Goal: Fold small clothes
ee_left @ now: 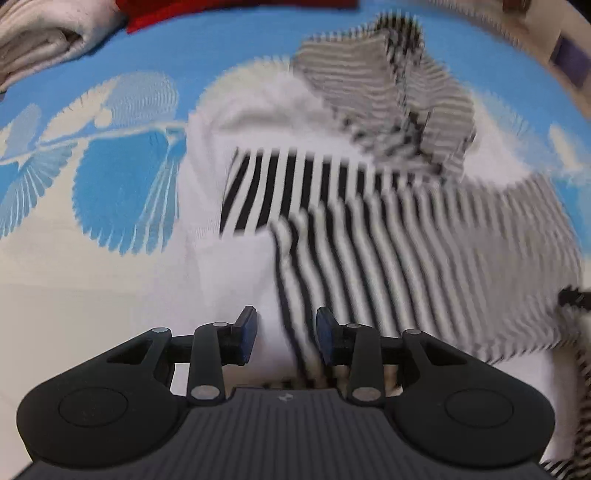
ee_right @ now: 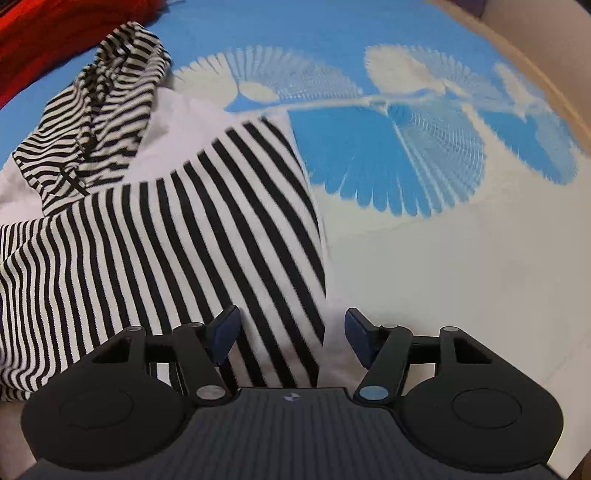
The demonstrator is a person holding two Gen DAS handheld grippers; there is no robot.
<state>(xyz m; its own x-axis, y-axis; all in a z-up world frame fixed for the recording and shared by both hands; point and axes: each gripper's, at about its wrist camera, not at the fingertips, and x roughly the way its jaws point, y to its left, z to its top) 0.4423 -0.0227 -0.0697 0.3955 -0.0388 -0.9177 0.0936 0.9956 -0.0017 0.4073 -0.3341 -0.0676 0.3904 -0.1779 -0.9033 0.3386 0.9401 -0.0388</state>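
Left wrist view: the left gripper [ee_left: 286,334], black with blue-padded fingers [ee_left: 248,334], hovers with its jaws parted and nothing between them, poised over the near edge of a black-and-white striped cotton garment with plain white panels [ee_left: 388,236]. The garment lies crumpled on a blue bedspread printed with large white feathery leaf shapes [ee_left: 122,192], its finer-striped portion [ee_left: 384,107] bunched up toward the far side of the spread; much of the cloth is motion-blurred here. A folded cream-coloured towel [ee_left: 40,44] sits at the far left corner of the spread, and a strip of red fabric [ee_left: 229,11] runs along the far edge beside it.

Right wrist view: the right gripper [ee_right: 291,338] is likewise released, its blue pads [ee_right: 356,334] spread wide, with the broad-striped panel's right-hand edge lying on the spread between and just ahead of them. The striped garment [ee_right: 166,240] fills the left half of this view, its rumpled narrow-striped part [ee_right: 103,110] heaped at the far left, near the red fabric [ee_right: 44,40] in that corner. To the right of the garment the leaf-print bedspread [ee_right: 424,155] is bare, its pale, unprinted area running along the near side up to the gripper. Whether either gripper's fingertips touch the cloth cannot be told.
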